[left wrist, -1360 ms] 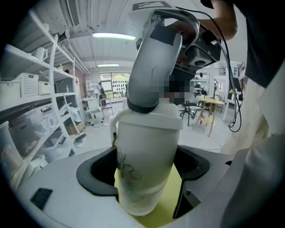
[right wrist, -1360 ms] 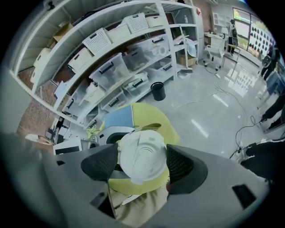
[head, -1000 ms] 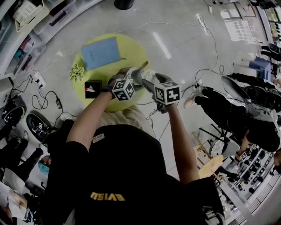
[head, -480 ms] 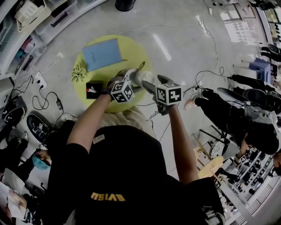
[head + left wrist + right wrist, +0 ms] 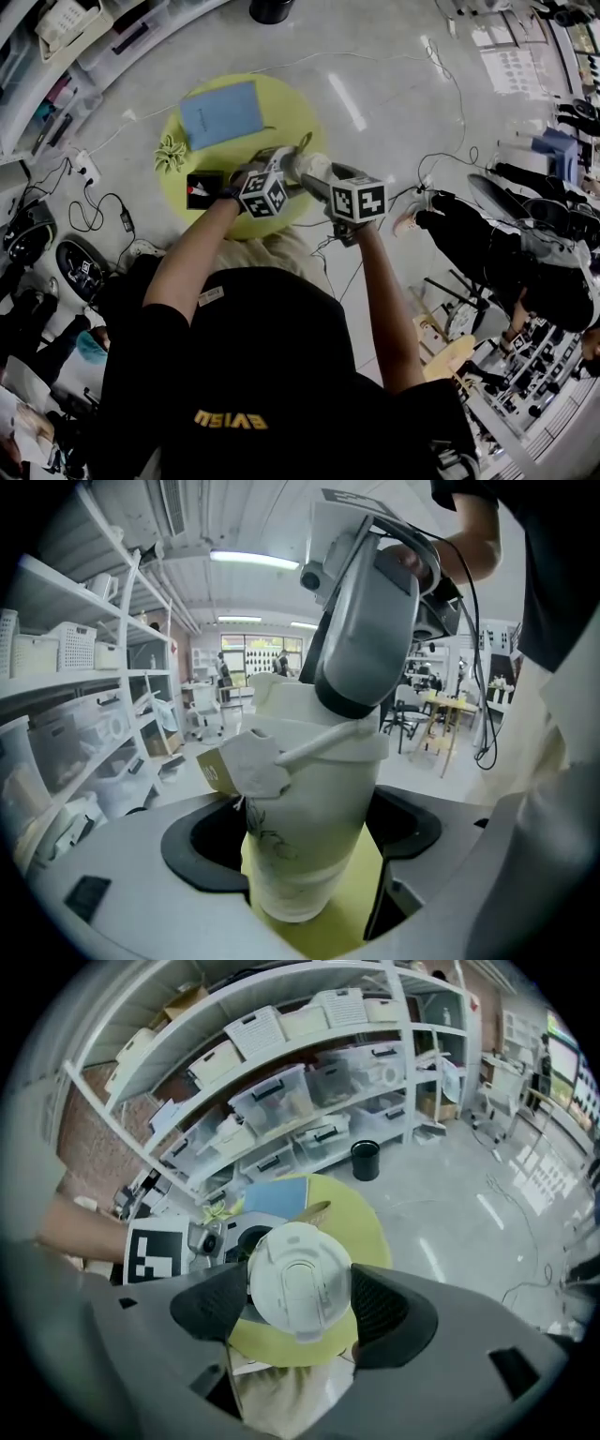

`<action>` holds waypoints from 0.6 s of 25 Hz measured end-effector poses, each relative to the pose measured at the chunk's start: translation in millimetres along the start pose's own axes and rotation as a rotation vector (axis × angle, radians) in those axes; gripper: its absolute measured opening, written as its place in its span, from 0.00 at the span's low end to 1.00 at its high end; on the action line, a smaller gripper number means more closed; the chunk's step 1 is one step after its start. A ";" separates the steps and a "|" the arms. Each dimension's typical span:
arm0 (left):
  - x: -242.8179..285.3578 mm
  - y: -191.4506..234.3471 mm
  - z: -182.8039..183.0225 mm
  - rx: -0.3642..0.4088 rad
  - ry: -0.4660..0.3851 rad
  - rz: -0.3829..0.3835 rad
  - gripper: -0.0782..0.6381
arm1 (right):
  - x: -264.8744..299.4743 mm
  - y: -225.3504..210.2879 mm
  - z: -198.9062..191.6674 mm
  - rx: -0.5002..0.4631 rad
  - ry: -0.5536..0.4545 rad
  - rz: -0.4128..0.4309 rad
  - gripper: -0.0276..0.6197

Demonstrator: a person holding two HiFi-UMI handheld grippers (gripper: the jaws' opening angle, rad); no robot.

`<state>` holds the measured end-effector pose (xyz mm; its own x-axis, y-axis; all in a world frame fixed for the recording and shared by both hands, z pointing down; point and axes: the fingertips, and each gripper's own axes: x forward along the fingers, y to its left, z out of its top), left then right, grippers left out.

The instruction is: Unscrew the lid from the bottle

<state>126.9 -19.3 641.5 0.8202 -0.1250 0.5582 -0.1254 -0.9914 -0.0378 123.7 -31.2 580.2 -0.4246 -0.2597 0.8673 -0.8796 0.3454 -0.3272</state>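
Observation:
A white bottle (image 5: 309, 846) hangs tilted over the yellow round table (image 5: 281, 103), with my left gripper (image 5: 309, 874) shut on its lower body. A paper tag (image 5: 246, 761) dangles from its neck. In the right gripper view I look straight down on the round white lid (image 5: 300, 1283). My right gripper (image 5: 300, 1302) has a pad on each side of the lid, and its jaws are closing on it. In the head view both grippers meet at the bottle (image 5: 305, 167) near the table's right edge.
On the table lie a blue notebook (image 5: 219, 113), a small green plant-like thing (image 5: 169, 155) and a black card (image 5: 203, 187). Shelves with storage bins (image 5: 281, 1101) stand beyond. Cables (image 5: 94, 211) trail on the floor, and people sit at the right (image 5: 487, 244).
Both grippers stay at the bottle and have hardly moved. The right gripper's marker cube has shifted slightly.

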 end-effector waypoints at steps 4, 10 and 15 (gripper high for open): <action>-0.8 -0.4 -1.8 0.010 0.006 -0.022 0.68 | 0.7 7.2 0.8 -0.202 0.012 0.002 0.57; -0.5 -0.7 -3.6 0.015 0.007 -0.021 0.68 | 3.0 8.7 -0.9 -0.256 0.027 0.015 0.58; -1.3 -0.7 -3.4 0.007 0.008 -0.020 0.68 | -3.9 -2.2 4.0 0.112 -0.057 0.031 0.58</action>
<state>124.1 -18.3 643.6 0.8182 -0.1045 0.5654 -0.1046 -0.9940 -0.0323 126.5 -34.5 576.0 -0.4608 -0.3026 0.8343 -0.8829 0.2522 -0.3961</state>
